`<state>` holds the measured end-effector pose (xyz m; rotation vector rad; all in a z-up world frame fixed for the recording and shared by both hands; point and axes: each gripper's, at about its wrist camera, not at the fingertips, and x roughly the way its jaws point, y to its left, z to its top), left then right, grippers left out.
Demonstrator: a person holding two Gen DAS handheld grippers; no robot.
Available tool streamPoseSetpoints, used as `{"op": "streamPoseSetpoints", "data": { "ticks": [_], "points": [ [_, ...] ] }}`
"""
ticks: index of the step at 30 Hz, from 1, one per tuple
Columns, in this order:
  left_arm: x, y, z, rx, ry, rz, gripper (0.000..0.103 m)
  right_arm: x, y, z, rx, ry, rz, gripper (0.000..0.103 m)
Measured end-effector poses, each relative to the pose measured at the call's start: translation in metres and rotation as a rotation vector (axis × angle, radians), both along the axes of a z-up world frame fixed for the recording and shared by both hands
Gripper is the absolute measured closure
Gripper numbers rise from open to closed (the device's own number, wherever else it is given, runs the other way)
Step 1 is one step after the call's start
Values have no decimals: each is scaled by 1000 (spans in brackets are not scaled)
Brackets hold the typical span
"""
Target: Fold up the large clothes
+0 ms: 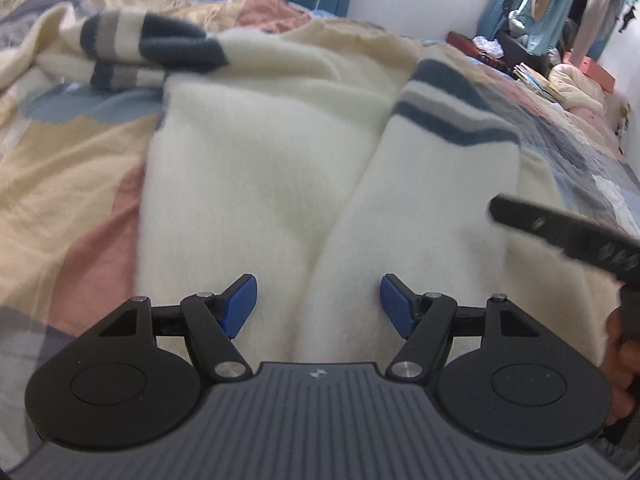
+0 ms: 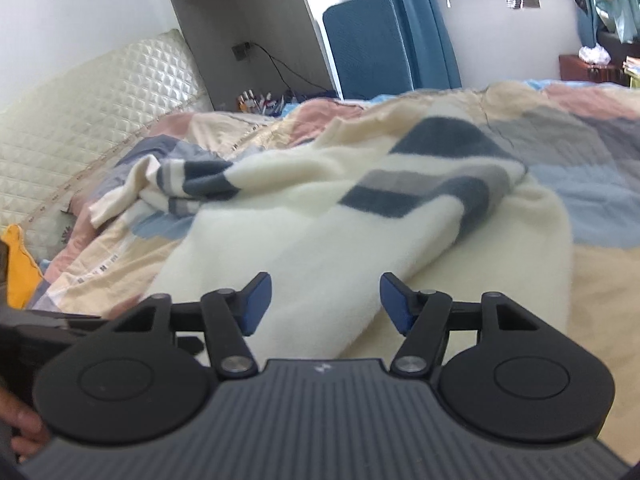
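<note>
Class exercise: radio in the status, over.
Left gripper open, empty. Right gripper open, empty. Cream striped sweater on bedspread, partly folded, sleeve bunched. Nothing in the way.

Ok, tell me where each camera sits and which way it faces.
Left wrist: on the left claw, over the cream sweater, facing the clothes rack; the right claw's finger shows.
Right wrist: on the right claw, facing the headboard; a hand shows.
Shared: sweater, patchwork quilt.

Right gripper, jaws spread apart, hovers over a cream fleece garment with blue-grey stripes, lying ahead on a patchwork quilt.
</note>
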<state>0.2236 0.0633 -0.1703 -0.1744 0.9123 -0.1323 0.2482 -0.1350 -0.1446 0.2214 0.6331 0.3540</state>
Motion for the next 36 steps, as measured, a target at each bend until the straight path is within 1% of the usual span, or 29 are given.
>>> {"op": "streamPoseSetpoints", "data": {
  "ticks": [1,3,4,7,10,11,12,15,19,21,22,23,24,25,26,27,28,30,31,32,36],
  "points": [
    [0,1,-1,-9,4,9,30,4,3,-7,-9,30,9,46],
    [0,2,2,-19,6,18,30,11,7,-23,-10,120,35,46],
    [-1,2,3,-27,9,18,30,11,7,-30,-6,150,40,47],
    [-1,4,9,-85,16,0,30,8,4,-31,10,148,38,48],
    [-8,6,20,-121,-14,5,29,6,-8,-30,105,177,9,48],
    [-11,7,24,-123,-28,9,27,4,-12,-31,140,188,-3,48],
    [-12,8,27,-124,-43,14,23,2,-16,-32,170,196,-14,48],
    [-15,10,35,-136,-74,25,17,-1,-24,-31,241,206,-25,47],
    [-10,15,33,-162,-60,38,16,2,-32,-33,322,227,-58,46],
    [-5,19,25,-179,-30,48,16,6,-32,-37,334,232,-66,47],
    [-2,21,20,-193,-16,51,16,10,-32,-39,333,236,-71,50],
    [0,23,14,-213,-6,51,16,12,-31,-40,335,236,-73,55],
    [3,24,9,-231,6,49,17,14,-31,-41,334,237,-77,66],
    [6,25,4,-243,26,50,18,16,-31,-43,337,239,-80,70],
    [9,24,0,-257,35,43,24,17,-32,-45,344,242,-81,76],
    [11,23,-2,-266,36,26,39,18,-31,-46,349,244,-81,78],
    [13,20,-3,-253,37,22,50,18,-32,-46,347,243,-81,80],
    [16,17,0,-280,22,-6,82,18,-31,-45,338,235,-75,83],
    [17,15,4,-284,7,-11,86,17,-31,-44,337,230,-71,88],
    [16,14,9,-285,-15,-20,89,16,-31,-43,338,219,-62,91],
    [5,25,37,-322,-128,-16,90,9,-29,-26,354,123,-23,92]
  ]
}}
